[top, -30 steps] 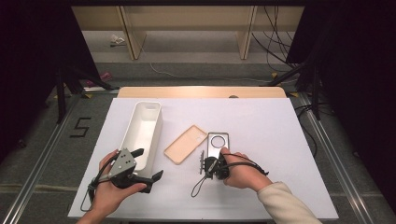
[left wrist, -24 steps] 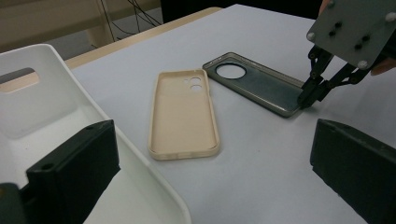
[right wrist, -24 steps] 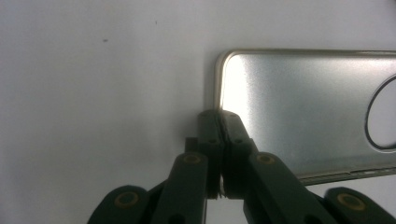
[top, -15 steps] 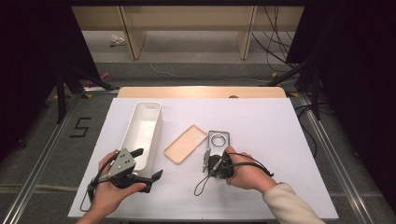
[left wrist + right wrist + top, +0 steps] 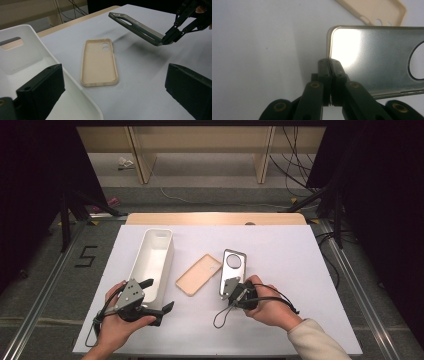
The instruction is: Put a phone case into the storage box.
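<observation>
A dark grey phone case (image 5: 233, 268) with a round camera hole hangs tilted over the white table (image 5: 280, 255), its near end raised. My right gripper (image 5: 228, 290) is shut on its near edge; in the right gripper view the jaws (image 5: 329, 65) pinch the rim of the grey case (image 5: 374, 57). A tan phone case (image 5: 198, 274) lies flat, inside up, just left of it. My left gripper (image 5: 157, 294) stands open at the near end of a white bin (image 5: 150, 265), holding nothing. In the left gripper view (image 5: 112, 95) the tan case (image 5: 98, 62) lies ahead, and the lifted grey case (image 5: 136, 25) is farther right.
The long white bin (image 5: 22, 57) stands empty at the table's left, right beside my left jaw. A wooden strip (image 5: 215, 218) borders the table's far edge. Dark stands and cables flank the table on the floor.
My right gripper has risen a little and drifted right, lifting the near end of the grey case off the table. The left gripper has stayed put.
</observation>
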A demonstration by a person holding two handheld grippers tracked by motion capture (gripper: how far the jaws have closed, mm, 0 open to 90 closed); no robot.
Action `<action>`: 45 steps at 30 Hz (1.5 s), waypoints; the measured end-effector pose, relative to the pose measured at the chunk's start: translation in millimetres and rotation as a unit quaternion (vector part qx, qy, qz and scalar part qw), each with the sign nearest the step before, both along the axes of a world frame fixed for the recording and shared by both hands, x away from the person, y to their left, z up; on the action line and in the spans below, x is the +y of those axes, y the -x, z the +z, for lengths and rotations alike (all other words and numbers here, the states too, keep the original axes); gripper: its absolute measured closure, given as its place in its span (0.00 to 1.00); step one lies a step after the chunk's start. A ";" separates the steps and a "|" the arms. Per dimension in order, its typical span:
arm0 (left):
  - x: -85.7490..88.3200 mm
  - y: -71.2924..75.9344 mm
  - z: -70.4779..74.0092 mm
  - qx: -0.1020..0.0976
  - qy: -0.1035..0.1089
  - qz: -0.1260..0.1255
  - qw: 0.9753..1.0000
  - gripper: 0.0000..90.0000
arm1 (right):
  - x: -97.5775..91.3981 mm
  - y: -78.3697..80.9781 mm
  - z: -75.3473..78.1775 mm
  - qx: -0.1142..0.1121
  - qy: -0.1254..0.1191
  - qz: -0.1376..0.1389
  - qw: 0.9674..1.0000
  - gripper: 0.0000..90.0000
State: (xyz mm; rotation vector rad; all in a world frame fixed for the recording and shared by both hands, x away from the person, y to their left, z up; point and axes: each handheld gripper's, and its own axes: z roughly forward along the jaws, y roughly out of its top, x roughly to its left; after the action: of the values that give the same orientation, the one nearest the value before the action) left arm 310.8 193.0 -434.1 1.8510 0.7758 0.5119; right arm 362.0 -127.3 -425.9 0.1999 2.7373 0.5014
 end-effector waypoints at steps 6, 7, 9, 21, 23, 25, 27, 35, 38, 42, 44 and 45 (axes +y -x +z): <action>-1.3 -0.3 6.0 0.000 0.015 0.007 1.000 0.04 | -10.3 2.8 3.3 0.000 -0.062 -0.004 0.998 0.99; -3.1 -1.1 10.1 0.003 0.021 0.012 1.000 0.04 | -12.0 4.0 2.9 0.001 -0.071 -0.006 0.997 0.99; -4.6 -1.8 12.3 0.006 0.024 0.013 1.000 0.06 | -15.2 6.3 2.0 0.000 -0.083 -0.007 0.997 0.99; -47.1 -34.7 43.8 0.047 -0.009 0.020 0.999 0.17 | -15.2 22.5 5.5 -0.009 -0.119 0.010 0.993 0.99; -63.7 -49.3 48.5 0.061 -0.028 0.019 0.998 0.17 | -14.3 24.2 6.3 -0.009 -0.119 0.013 0.993 0.99; -73.7 -60.0 51.3 0.068 -0.034 0.017 0.997 0.17 | -13.5 25.6 6.7 -0.013 -0.121 0.015 0.993 0.99; -78.4 -65.5 52.5 0.072 -0.035 0.016 0.997 0.18 | -13.0 26.7 7.1 -0.011 -0.121 0.016 0.992 0.99; -112.5 -104.2 57.9 0.117 -0.028 0.010 0.993 0.23 | -9.5 28.9 7.2 -0.009 -0.125 0.019 0.992 0.99; -124.5 -117.2 57.3 0.131 -0.032 0.015 0.991 0.26 | -8.6 29.6 7.7 -0.011 -0.125 0.021 0.992 0.99; -138.8 -128.7 55.9 0.156 -0.033 0.015 0.987 0.30 | -8.2 30.0 8.9 -0.013 -0.125 0.021 0.992 0.99; -146.4 -136.1 53.7 0.176 -0.036 0.006 0.984 0.37 | -8.2 29.2 8.1 -0.017 -0.126 0.024 0.992 0.99; -146.4 -136.1 53.7 0.176 -0.036 0.006 0.984 0.39 | -8.2 29.2 8.1 -0.017 -0.126 0.024 0.992 0.99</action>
State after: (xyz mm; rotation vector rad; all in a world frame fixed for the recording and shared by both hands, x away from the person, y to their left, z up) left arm 446.9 46.6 -380.4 2.0341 1.0132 0.2225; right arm 332.8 -135.4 -417.9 0.1873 2.6444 0.8555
